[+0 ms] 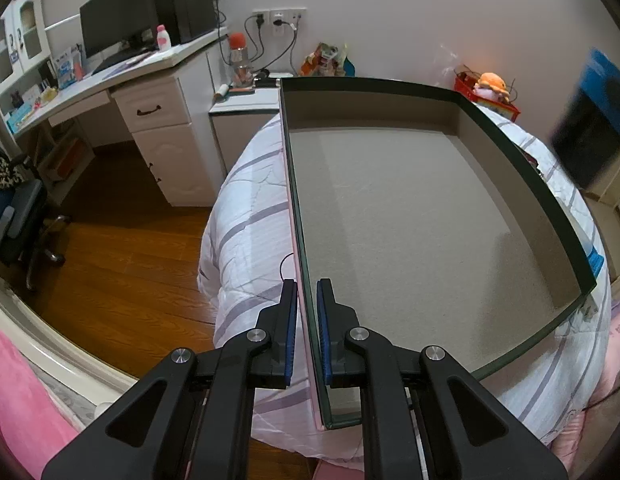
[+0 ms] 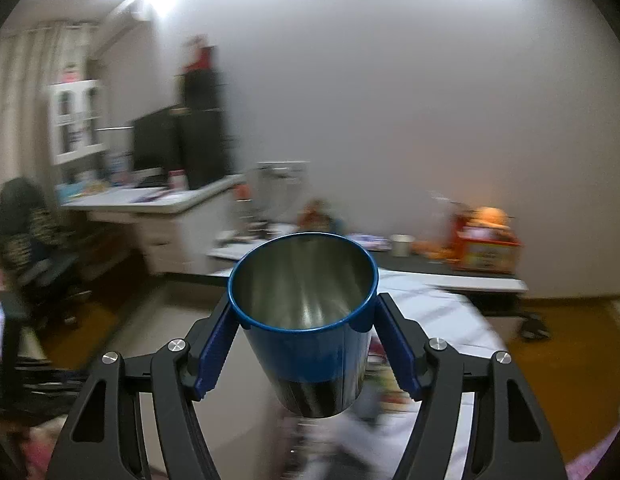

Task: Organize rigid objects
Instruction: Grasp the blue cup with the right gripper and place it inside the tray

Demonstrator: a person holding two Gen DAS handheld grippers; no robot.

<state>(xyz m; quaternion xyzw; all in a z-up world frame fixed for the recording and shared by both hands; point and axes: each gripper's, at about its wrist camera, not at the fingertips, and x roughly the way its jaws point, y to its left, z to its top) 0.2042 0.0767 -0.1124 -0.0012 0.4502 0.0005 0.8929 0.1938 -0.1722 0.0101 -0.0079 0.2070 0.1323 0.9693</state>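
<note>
A large shallow box (image 1: 410, 216) with dark green walls and a bare grey floor lies on the bed. My left gripper (image 1: 308, 300) is shut on the box's left wall, one pad on each side. My right gripper (image 2: 304, 312) is shut on a blue steel cup (image 2: 306, 320) with a shiny metal inside, held upright in the air with its mouth toward the camera. The cup appears as a blurred blue and dark shape at the right edge of the left wrist view (image 1: 594, 120). The right wrist view is motion-blurred.
The box rests on a white striped quilt (image 1: 250, 216). A white desk (image 1: 150, 92) with a monitor stands at the left, wooden floor (image 1: 122, 248) below. A bedside table (image 1: 246, 108), a red toy box (image 1: 490, 96) and an office chair (image 1: 18, 220) are nearby.
</note>
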